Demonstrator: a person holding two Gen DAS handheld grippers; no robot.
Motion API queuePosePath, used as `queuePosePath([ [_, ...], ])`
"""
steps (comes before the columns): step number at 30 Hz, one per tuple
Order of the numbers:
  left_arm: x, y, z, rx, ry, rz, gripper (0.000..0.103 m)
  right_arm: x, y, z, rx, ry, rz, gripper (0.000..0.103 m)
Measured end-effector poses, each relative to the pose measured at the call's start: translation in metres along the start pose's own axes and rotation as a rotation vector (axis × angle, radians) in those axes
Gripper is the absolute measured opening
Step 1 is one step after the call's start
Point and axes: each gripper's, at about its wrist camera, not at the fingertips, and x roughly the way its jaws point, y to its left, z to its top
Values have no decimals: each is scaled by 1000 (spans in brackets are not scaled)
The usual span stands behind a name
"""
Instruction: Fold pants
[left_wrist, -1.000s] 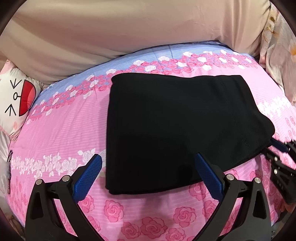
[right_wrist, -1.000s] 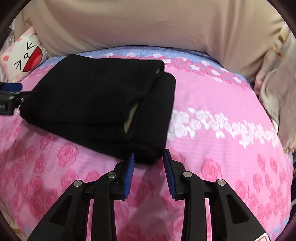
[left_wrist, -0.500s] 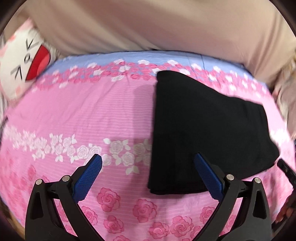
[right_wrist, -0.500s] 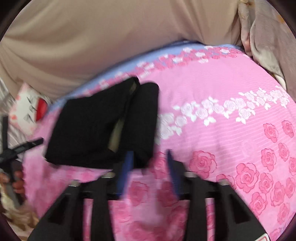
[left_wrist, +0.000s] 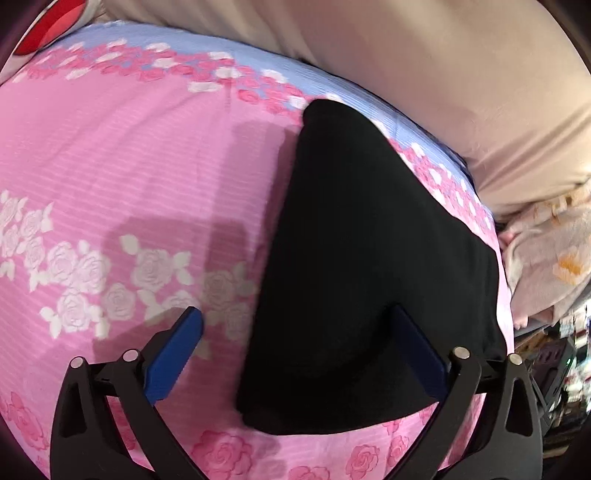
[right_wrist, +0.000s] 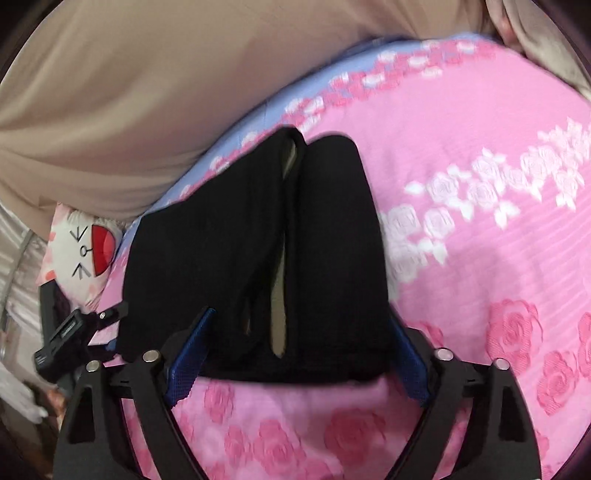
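The black pants (left_wrist: 369, 266) lie folded into a thick bundle on the pink rose bedspread (left_wrist: 129, 166). My left gripper (left_wrist: 295, 343) is open, with its right finger over the bundle's near edge and its left finger over the bedspread. In the right wrist view the pants (right_wrist: 332, 251) show stacked layers with a pale lining strip in the gap. My right gripper (right_wrist: 299, 354) is open wide, its blue pads on either side of the bundle's near end. The left gripper (right_wrist: 74, 332) shows at the bundle's left side.
A beige cushion (left_wrist: 443, 74) runs along the far edge of the bed. A white cat-face pillow (right_wrist: 85, 251) lies at the left end. A pale floral blanket (left_wrist: 546, 258) is heaped at the right edge, with clutter beyond it.
My right gripper has opened from nearly shut to wide and moved in around the bundle's end. My left gripper has swung left and closer, so the pants now sit right of centre.
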Motion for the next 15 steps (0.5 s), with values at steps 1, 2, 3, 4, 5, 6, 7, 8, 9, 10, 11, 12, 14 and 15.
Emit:
queuePosePath([
  [1,1,-7,2,43,38,-51,50,-5,4,4,5,-15,21,45],
  [2,-5,-10,3,51,34,-38,46,-17,9,7,-3,-34,54,39],
  [3,-14,-12,2,65,26,-43,31,-26,12,9,-7,-43,72,36],
  [4,-28,-17,3,86,21,-60,22,-38,14,11,-6,-54,91,34],
  [5,-39,-19,2,93,27,-80,21,-50,17,11,-10,-62,107,32],
  [6,-51,-21,0,94,33,-101,21,-63,17,8,-19,-58,113,32],
  [7,-62,-24,-5,108,51,-116,21,-71,14,4,-24,-46,109,32],
  [8,-69,-26,-13,125,79,-123,22,-74,9,-1,-24,-25,96,36],
  [9,-68,-26,-19,129,96,-116,28,-69,-1,-11,-23,13,53,44],
  [10,-60,-25,-31,135,130,-76,33,-63,-14,-21,-15,35,-11,48],
  [11,-50,-23,-41,153,143,-24,35,-59,-24,-26,1,44,-59,49],
  [12,-46,-20,-48,158,117,27,54,-61,-36,-31,47,34,-59,49],
  [14,-55,-13,-52,121,72,106,76,-86,-39,-32,104,-72,-69,49],
  [15,-63,-12,-52,109,48,119,74,-102,-24,-26,34,-143,-105,39],
])
